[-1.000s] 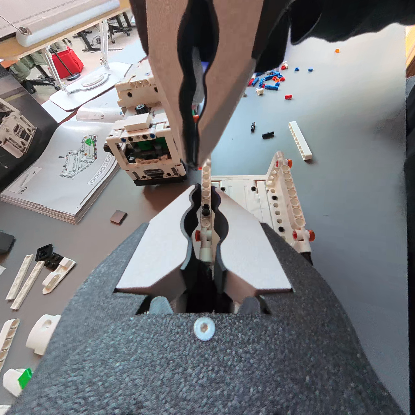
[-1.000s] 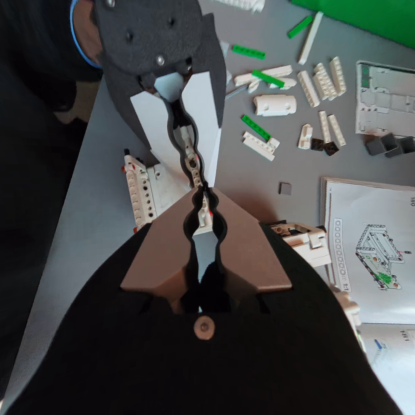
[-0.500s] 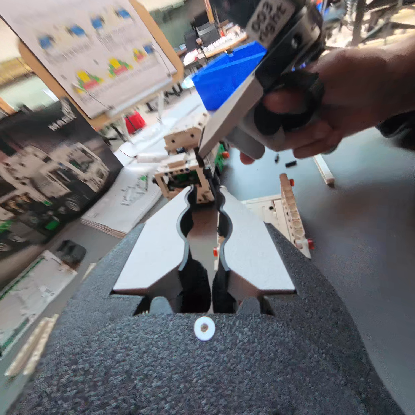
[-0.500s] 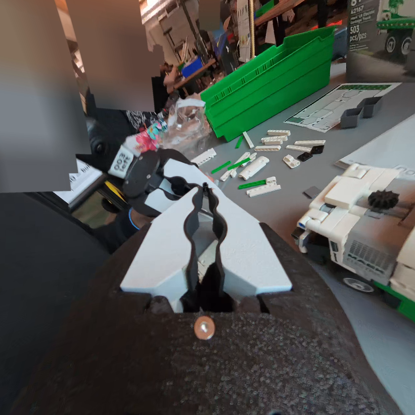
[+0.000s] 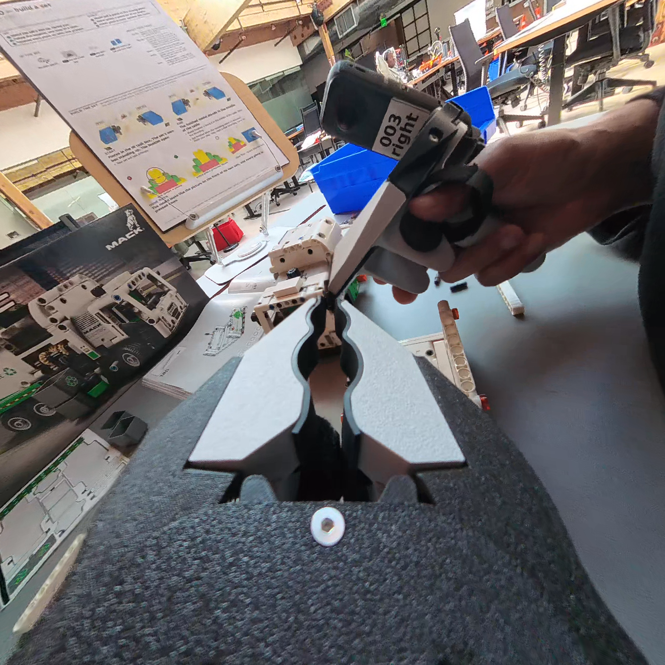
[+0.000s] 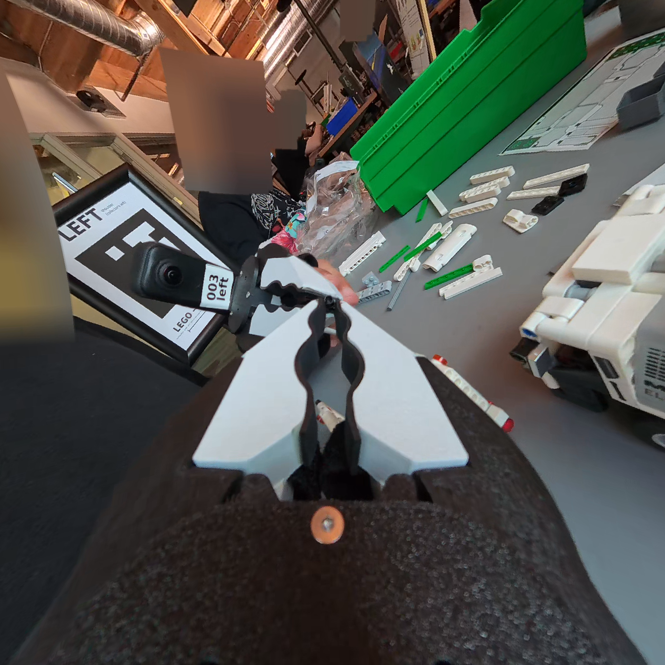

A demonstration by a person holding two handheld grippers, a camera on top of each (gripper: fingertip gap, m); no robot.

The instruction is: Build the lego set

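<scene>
Both grippers now hang raised above the grey table [image 5: 561,403], looking out across the room. A second ago they were pointing down at the white beam frame [image 5: 456,354], with the left one clamped on one of its beams. That frame now lies on the table below and just right of the left gripper [image 5: 329,303]. Half a second ago the left jaws stood apart. Now they are drawn nearly together, and the right gripper [image 6: 328,303], steadied by a hand [image 5: 539,201], is just as narrow. The two sets of tips meet nose to nose on a small black piece [image 6: 328,299], each pair appearing pinched on it in mid-air. Beyond the left gripper's tips stands the white truck model [image 5: 300,252]; an open instruction booklet [image 5: 216,342] and a picture box [image 5: 82,316] lie to its left. Across the table sits a green bin [image 6: 467,108], with loose white and green pieces [image 6: 449,248] scattered in front of it. The table to the right of the frame is open as far as its edge.
</scene>
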